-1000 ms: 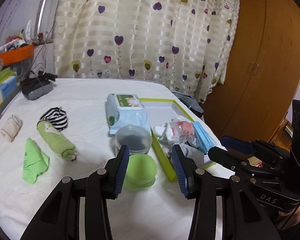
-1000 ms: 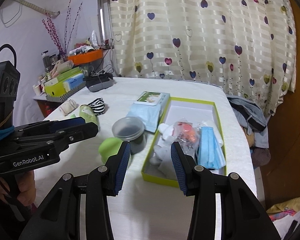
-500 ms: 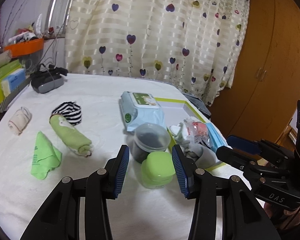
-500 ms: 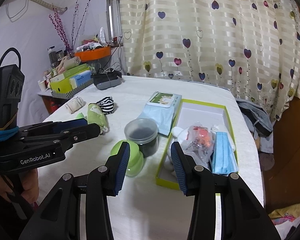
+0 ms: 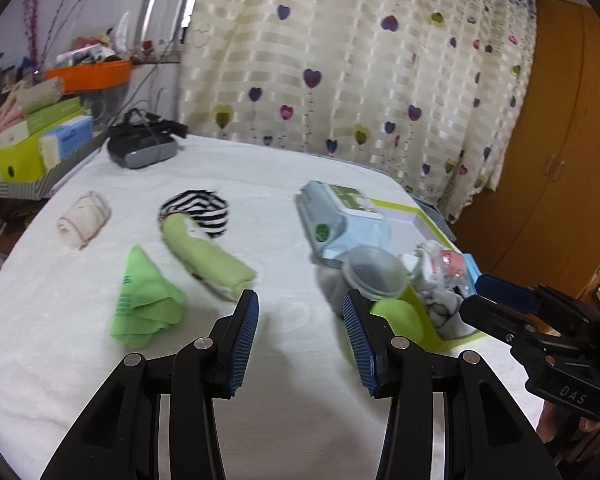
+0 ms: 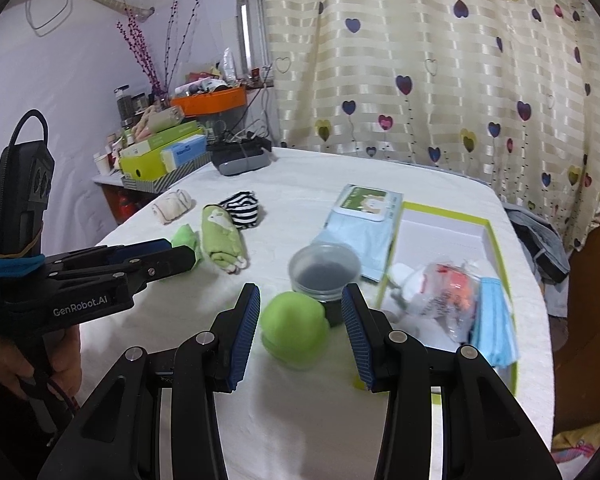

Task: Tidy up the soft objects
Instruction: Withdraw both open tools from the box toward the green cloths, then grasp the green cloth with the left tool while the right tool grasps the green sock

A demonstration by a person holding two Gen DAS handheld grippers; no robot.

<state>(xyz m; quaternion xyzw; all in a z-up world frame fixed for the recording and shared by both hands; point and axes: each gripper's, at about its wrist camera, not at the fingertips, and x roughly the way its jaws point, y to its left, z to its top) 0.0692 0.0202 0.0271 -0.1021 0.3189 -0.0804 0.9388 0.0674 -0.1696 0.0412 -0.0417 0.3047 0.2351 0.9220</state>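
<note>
The green rolled sock (image 5: 208, 260) lay on the white tabletop (image 5: 80, 360), ahead of the left gripper (image 5: 300, 336) and a little to its left. Its long side ran from far-left to near-right, so its near end pointed toward the jaws at a slant. The jaws stood wide apart and held nothing. The left gripper was the closer one to the sock, so I think it was the one to take it, and it would likely need to turn a bit so the jaws crossed the roll and did not run along it. Just beside the sock lay a folded green cloth (image 5: 144, 304), and a striped black-and-white sock (image 5: 200, 212) touched its far end. A cream rolled sock (image 5: 84, 220) lay farther left, well apart. The right gripper (image 6: 300, 332) also had wide jaws that held nothing; a round green soft thing (image 6: 296, 324) sat on the tabletop between them, but the pads did not press it. Behind that stood a clear tub (image 6: 324, 272) and a pack of wipes (image 6: 364, 220). To the right was the green-edged box (image 6: 496, 248) with a blue mask (image 6: 492, 320) and other soft bits inside. Nothing stood between the left jaws and the green sock. The cloth was near, so it could get pinched too.
</note>
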